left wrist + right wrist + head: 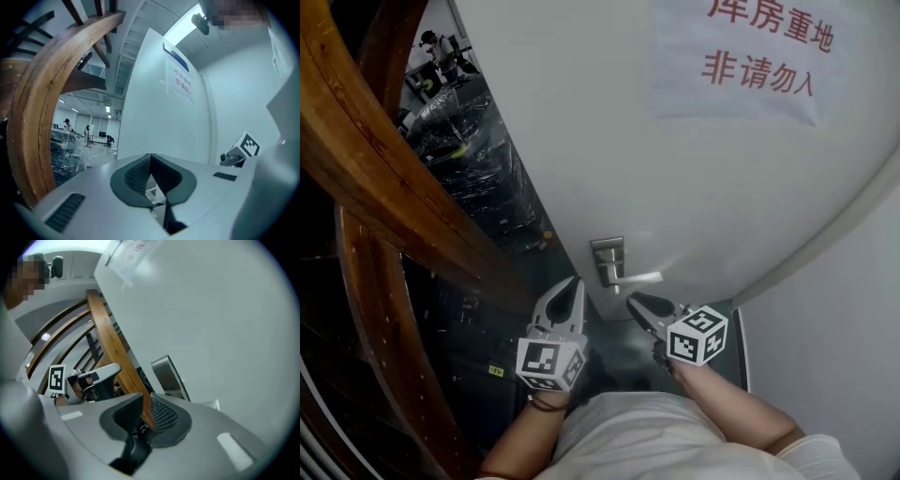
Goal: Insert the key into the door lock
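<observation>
A steel lock plate [607, 255] with a lever handle [639, 277] sits on the white door [694, 187]. My left gripper [572, 286] hangs just below and left of the plate, shut, its pad tips touching with nothing between them [150, 159]. My right gripper [633, 302] is under the lever, rolled on its side. In the right gripper view its pads [161, 414] stand a narrow slit apart, with a small dark thing low in the slit that I cannot make out. The lock plate [168, 376] lies just beyond them. No key shows clearly in any view.
A paper sign [741, 56] with red print hangs high on the door. A curved wooden stair rail [366, 169] runs close on the left, with plastic-wrapped goods [469, 159] behind it. A white wall [834, 328] closes the right side. People [68, 124] stand far off in the hall.
</observation>
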Tool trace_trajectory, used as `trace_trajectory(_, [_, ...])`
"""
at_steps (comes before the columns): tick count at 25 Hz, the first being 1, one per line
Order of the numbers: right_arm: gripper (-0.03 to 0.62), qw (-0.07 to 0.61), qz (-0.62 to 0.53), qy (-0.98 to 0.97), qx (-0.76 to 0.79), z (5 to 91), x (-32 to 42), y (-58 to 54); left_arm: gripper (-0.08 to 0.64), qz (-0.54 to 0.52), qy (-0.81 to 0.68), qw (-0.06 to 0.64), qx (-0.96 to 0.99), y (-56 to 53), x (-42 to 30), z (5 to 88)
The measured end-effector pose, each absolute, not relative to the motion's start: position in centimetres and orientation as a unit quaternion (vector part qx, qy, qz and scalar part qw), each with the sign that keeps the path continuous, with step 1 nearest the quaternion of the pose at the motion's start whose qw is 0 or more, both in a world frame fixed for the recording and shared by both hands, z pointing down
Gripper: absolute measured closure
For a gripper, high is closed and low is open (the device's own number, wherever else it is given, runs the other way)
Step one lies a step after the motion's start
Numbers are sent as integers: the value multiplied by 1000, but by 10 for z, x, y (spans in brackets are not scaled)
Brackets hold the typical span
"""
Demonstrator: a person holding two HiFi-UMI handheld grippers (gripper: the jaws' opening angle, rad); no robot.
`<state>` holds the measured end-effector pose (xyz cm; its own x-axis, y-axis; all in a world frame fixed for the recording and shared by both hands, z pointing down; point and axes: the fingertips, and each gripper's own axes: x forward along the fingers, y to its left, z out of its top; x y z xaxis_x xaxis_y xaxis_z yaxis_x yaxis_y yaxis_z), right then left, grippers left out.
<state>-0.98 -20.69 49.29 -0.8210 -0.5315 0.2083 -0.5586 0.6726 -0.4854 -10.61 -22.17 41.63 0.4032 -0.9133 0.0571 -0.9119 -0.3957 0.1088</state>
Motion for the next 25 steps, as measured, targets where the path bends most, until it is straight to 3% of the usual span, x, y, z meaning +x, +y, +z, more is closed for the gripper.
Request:
trace_trajectory(4, [574,8,148,-936,320,413,-4,-207,554,-7,-551,50,833,-210,-88,380])
trace_trajectory(9, [591,-38,68,-940,333,342,-6,-199,554,-21,-564,22,825,-208,-74,338])
trace_trajectory(14, [592,-30,-11,-927,374,306,-1,-202,554,-33,-574,5,818,-209,-71,313])
trace_trajectory(25, [591,-32,-15,-919,392,300,11,-212,554,-16,-571,1,821,-215,-61,309])
